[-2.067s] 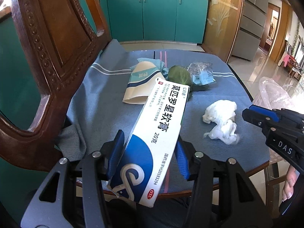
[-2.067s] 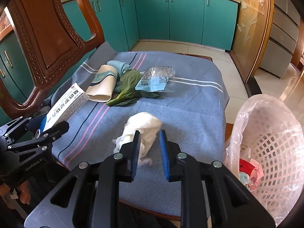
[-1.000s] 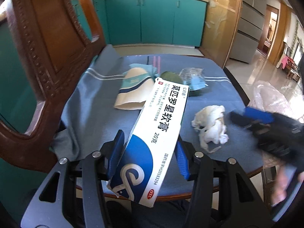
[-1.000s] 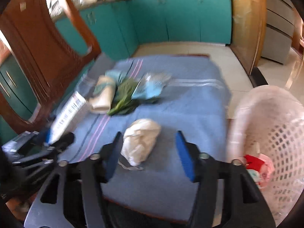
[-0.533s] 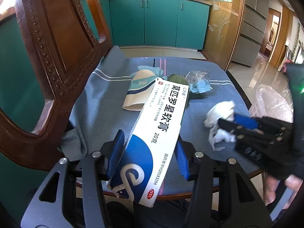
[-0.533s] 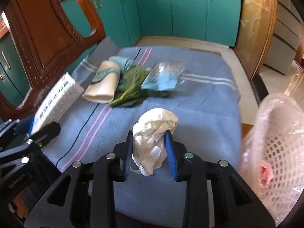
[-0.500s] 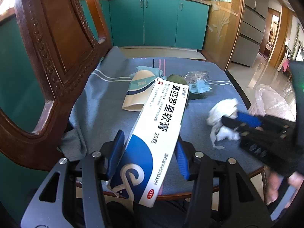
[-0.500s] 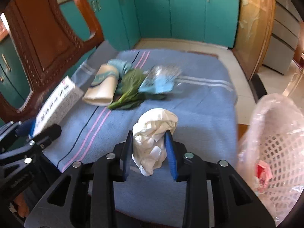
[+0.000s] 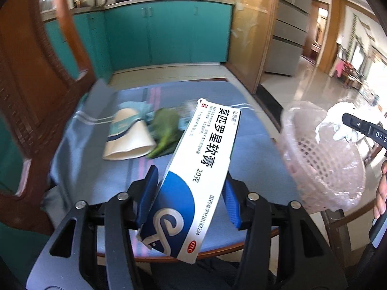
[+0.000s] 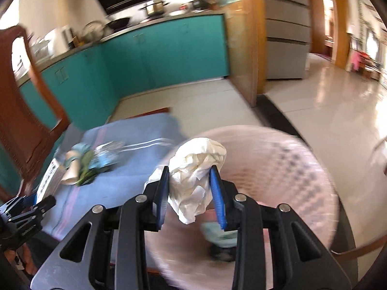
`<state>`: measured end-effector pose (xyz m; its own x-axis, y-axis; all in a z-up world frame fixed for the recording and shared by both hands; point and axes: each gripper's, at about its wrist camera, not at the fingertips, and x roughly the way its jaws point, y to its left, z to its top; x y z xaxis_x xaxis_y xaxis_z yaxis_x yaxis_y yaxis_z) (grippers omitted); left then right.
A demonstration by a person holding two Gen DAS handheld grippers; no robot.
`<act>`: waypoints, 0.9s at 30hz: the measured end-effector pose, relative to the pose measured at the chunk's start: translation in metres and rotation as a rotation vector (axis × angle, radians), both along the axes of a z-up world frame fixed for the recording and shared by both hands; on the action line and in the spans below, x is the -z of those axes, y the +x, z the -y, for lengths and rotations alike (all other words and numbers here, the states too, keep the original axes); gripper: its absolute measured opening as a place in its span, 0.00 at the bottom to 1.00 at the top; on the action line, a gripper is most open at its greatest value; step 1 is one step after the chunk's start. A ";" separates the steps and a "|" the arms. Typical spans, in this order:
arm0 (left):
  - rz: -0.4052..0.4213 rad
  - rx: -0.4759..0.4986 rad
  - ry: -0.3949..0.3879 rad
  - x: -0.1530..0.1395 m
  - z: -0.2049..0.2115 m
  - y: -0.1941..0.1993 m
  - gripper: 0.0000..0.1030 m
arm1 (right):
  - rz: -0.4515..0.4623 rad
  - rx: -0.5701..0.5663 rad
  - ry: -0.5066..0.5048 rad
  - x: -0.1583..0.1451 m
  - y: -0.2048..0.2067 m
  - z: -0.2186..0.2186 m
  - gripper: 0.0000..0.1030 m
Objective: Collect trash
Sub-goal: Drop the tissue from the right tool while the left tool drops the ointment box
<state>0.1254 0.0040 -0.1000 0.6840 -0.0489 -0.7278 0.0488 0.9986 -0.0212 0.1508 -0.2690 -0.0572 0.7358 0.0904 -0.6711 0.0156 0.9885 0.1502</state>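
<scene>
Now | right gripper [image 10: 189,193] pinching tissue wad [image 10: 196,169], lifted off table [image 9: 254,149] since a second ago, over basket [image 10: 290,169] at 3 o'clock | left gripper [image 9: 191,195] clamps medicine box [image 9: 198,169] | drop next, likely

We see teal cabinets [image 9: 169,33] across the top, carved wooden chair [image 9: 31,77] on the left, glossy tiled floor [image 10: 326,111] right, bright daylight.

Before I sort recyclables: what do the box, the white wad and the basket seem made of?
Box: glossy printed cardboard, with a torn flap. White wad: soft crumpled tissue paper, probably. Basket: pale plastic lattice, lined with a thin clear bag.
</scene>
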 end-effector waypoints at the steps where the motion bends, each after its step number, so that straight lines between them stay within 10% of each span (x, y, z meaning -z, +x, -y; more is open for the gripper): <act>1: 0.000 0.020 0.000 -0.001 0.009 0.002 0.51 | 0.002 0.019 0.004 0.000 -0.002 0.010 0.32; 16: -0.087 0.451 -0.074 0.010 0.184 0.048 0.51 | 0.004 0.134 0.013 0.007 -0.032 0.079 0.32; 27: -0.048 0.437 -0.043 0.006 0.178 0.046 0.79 | -0.052 0.117 0.017 0.024 -0.020 0.069 0.47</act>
